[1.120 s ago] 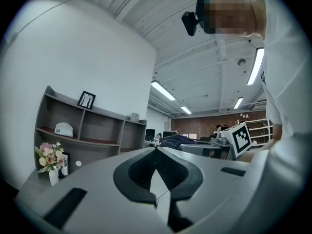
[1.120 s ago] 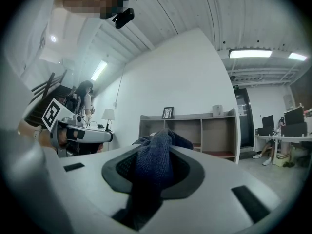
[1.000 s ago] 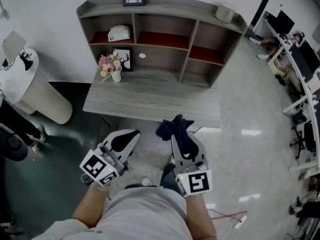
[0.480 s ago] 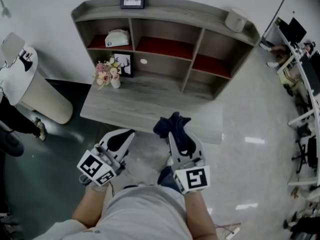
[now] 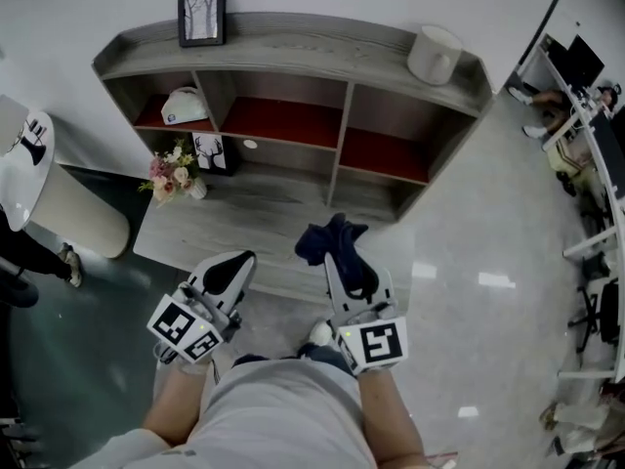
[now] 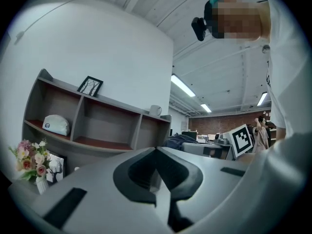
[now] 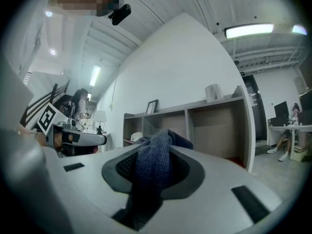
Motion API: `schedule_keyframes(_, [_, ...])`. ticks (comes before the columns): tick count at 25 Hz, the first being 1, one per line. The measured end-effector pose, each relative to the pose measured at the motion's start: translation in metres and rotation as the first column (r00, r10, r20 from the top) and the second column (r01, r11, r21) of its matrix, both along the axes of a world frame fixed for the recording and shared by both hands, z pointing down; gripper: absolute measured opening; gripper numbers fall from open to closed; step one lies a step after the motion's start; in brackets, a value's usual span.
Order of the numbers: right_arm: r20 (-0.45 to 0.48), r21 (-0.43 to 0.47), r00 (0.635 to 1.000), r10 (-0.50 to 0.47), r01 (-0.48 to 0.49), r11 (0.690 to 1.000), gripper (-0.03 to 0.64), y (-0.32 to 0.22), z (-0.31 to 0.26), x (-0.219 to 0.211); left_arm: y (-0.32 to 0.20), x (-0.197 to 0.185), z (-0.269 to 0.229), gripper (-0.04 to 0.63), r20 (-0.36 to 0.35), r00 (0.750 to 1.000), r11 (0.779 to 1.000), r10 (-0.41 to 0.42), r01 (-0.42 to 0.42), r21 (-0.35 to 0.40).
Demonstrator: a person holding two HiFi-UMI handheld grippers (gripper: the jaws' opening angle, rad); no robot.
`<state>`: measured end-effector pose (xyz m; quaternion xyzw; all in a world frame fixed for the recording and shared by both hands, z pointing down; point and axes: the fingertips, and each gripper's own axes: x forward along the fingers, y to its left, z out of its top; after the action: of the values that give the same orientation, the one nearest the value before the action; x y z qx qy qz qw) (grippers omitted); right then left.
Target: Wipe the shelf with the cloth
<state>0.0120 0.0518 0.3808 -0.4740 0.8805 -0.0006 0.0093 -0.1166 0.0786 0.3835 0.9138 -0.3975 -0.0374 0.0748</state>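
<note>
**Cloth pinched in right gripper, held in front of shelf, above tabletop edge**

- Far left: 1 white round stand (image 5: 68,208) on the floor, beside the tabletop (image 5: 264,218).
- The shelf (image 5: 293,37) sits at the back of the tabletop, against the wall. It has 3 upper compartments, all with red floors.
- Left compartment: 1 white domed object (image 5: 184,106). Can't tell what it is.
- Middle compartment (image 5: 283,123) and right compartment (image 5: 383,156): bare red floor showing.
- Top board: 1 picture frame (image 5: 202,12) upright at the left, 1 white cup (image 5: 435,54) at the right.
- Under the left compartment: 1 flower bunch (image 5: 171,167) in a small white vase, and just right of it 1 small picture (image 5: 209,151). That makes 2 pictures in all. 1 small white disc (image 5: 251,145) is near the picture.
- The left gripper (image 5: 234,262) is over the tabletop's front edge. Its fingers (image 6: 146,167) are pressed together, and nothing is in them.
- The right gripper (image 5: 342,262) is beside the left one, apart from it. Its fingers are pinching the 1 dark blue cloth (image 5: 330,239).
- The cloth bunches out past the fingertips. It sits over the front of the tabletop, short of the compartments. Can't tell if it touches the surface.
- Far right: desks with monitors (image 5: 586,66), well apart from the shelf.
</note>
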Motion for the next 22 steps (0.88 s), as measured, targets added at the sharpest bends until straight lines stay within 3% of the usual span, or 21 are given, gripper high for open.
schedule_keyframes(9, [0.043, -0.020, 0.999, 0.028, -0.027, 0.999, 0.100, -0.053, 0.005, 0.069, -0.056, 0.075, 0.002, 0.014, 0.005, 1.000, 1.000, 0.022, -0.022, -0.014])
schedule_keyframes(18, [0.060, -0.044, 0.997, 0.051, -0.048, 0.998, 0.100, -0.090, 0.013, 0.081, -0.090, 0.094, 0.006, 0.015, 0.012, 0.997, 0.997, 0.073, -0.072, -0.030])
schedule_keyframes(22, [0.109, -0.053, 0.991, 0.077, -0.071, 0.996, 0.100, -0.119, 0.008, 0.082, -0.109, 0.096, 0.002, 0.015, 0.021, 0.994, 0.994, 0.103, -0.103, -0.031])
